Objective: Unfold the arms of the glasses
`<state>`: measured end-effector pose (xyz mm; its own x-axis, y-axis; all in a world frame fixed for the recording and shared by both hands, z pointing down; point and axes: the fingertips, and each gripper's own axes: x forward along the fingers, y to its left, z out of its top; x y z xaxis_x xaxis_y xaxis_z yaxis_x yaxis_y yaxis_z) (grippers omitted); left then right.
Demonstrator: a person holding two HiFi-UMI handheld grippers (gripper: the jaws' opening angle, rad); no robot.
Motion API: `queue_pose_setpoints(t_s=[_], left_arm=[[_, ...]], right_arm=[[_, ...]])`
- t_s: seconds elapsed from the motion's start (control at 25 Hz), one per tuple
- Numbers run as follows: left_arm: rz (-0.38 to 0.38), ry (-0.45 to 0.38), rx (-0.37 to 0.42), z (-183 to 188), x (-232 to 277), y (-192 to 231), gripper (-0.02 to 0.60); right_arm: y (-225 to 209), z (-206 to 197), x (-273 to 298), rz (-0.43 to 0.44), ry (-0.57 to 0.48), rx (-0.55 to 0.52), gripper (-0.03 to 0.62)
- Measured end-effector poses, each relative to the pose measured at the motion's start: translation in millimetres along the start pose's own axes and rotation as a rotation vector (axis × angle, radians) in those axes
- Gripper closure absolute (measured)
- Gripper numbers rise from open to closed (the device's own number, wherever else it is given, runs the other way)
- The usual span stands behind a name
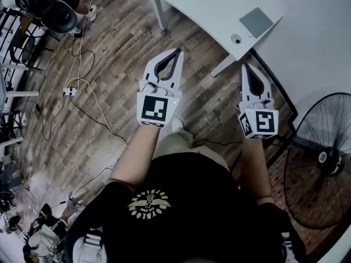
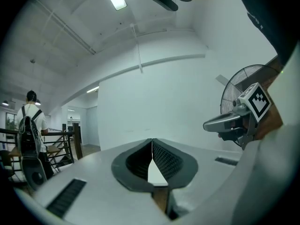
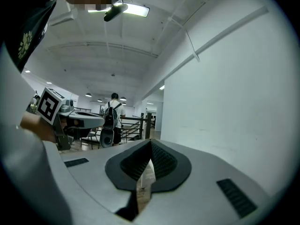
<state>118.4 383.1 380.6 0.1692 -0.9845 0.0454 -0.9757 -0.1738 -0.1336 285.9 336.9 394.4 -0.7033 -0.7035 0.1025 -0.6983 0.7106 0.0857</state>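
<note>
No glasses show in any view. In the head view my left gripper (image 1: 177,51) is held up over the wooden floor, jaws closed tip to tip with nothing between them. My right gripper (image 1: 245,66) is beside it near the white table's corner, also shut and empty. The left gripper view looks along the closed left gripper (image 2: 152,139) at a white wall, with the right gripper (image 2: 234,122) at its right. In the right gripper view, the shut right gripper (image 3: 150,141) points toward a wall and a hallway, and the left gripper (image 3: 70,118) shows at the left.
A white table (image 1: 219,10) at the top carries a grey pad (image 1: 256,22) and a small round object (image 1: 236,39). A standing fan (image 1: 321,158) is at the right. Cables (image 1: 82,92) trail over the floor at the left. A person with a backpack (image 3: 111,116) stands by a railing.
</note>
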Motion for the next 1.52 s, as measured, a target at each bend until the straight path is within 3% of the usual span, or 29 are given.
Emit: queue_pose_setpoints(t_s=[0.24,0.6,0.88,1.16,1.52], left_arm=[[-0.031,-0.019,-0.032,3,14,37,0.573],[-0.006,-0.067,-0.074,14,21,76,0.574],[-0.014,0.002,-0.043,-5,48,83,0.574],[0.037,-0.008,-0.028,0,100,104,0.574],[0.079,-0.01,-0.079,-4,182,122,0.574]], right_arm=[[11,23,39,-0.012,0.005,-0.017,0.594],[20,37,63,-0.006,-0.009,0.002,0.594],[7,28,101,0.015,-0.012,0.043,0.594],[-33,29,147,0.037,-0.03,0.036,0.594],[-95,31,211,0.065,-0.038,0.038,0.594]])
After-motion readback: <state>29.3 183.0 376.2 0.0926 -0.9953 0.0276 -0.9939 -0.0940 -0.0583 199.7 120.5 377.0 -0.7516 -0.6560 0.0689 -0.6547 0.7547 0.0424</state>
